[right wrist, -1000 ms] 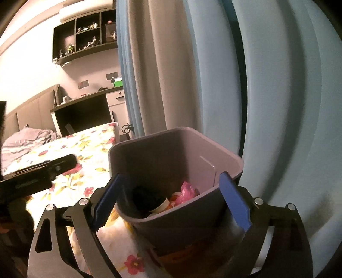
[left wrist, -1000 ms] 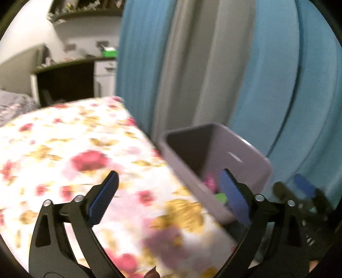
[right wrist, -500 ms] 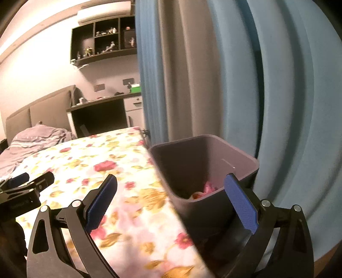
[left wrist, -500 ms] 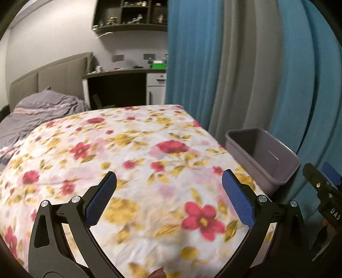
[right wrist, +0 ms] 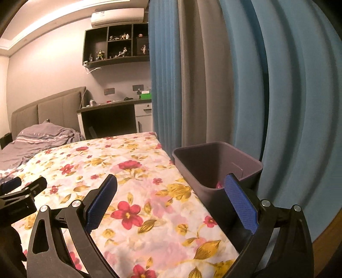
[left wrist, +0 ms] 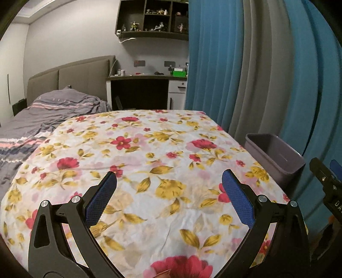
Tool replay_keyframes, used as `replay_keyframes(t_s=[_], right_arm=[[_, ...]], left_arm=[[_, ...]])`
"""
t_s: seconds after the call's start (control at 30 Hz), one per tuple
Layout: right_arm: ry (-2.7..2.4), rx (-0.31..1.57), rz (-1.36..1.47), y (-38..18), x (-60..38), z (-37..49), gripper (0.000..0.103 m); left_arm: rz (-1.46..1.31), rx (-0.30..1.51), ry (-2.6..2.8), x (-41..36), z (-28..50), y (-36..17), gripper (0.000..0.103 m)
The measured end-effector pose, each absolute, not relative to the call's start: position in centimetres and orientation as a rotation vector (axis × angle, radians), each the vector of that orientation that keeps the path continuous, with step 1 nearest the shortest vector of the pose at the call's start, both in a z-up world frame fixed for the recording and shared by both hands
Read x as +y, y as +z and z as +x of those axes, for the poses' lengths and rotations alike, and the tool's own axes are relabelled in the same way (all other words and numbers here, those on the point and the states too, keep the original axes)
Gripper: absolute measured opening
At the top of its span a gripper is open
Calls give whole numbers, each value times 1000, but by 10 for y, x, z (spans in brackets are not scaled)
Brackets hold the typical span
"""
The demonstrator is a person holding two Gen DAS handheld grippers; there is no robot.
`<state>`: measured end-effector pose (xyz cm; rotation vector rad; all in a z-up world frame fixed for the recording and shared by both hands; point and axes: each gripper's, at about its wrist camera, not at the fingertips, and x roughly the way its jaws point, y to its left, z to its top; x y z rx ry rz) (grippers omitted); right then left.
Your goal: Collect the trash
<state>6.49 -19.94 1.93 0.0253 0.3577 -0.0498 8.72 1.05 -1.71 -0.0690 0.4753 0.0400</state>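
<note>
A grey plastic bin [left wrist: 275,156] stands at the right edge of the floral-covered surface [left wrist: 160,162], by the curtain. In the right wrist view the bin [right wrist: 215,169] shows a bit of pink trash [right wrist: 219,185] low inside. My left gripper [left wrist: 170,194] is open and empty above the floral cloth, left of the bin. My right gripper [right wrist: 171,196] is open and empty, its right finger in front of the bin's near corner. The right gripper also shows at the left wrist view's right edge [left wrist: 327,179]. The left gripper shows at the right wrist view's left edge [right wrist: 19,192].
Blue and grey curtains [left wrist: 256,74] hang right behind the bin. A bed with grey bedding [left wrist: 42,113] and a padded headboard lies far left. A dark desk [left wrist: 139,94] and wall shelves [left wrist: 151,19] stand at the back.
Both grippers have pulled back and up from the bin, which now looks smaller and farther. The left view swung left over the floral cloth. Both stay open and empty.
</note>
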Motion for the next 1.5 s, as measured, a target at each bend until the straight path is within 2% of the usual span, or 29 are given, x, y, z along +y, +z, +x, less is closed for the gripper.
replay_keyframes(t_s=[0.43, 1.5], right_arm=[[-22, 323, 7, 30, -178, 37, 96], [-21, 316, 14, 33, -178, 36, 96]], left_arm=[[-104, 450, 56, 27, 56, -12, 97], [-103, 449, 45, 23, 54, -11, 97]])
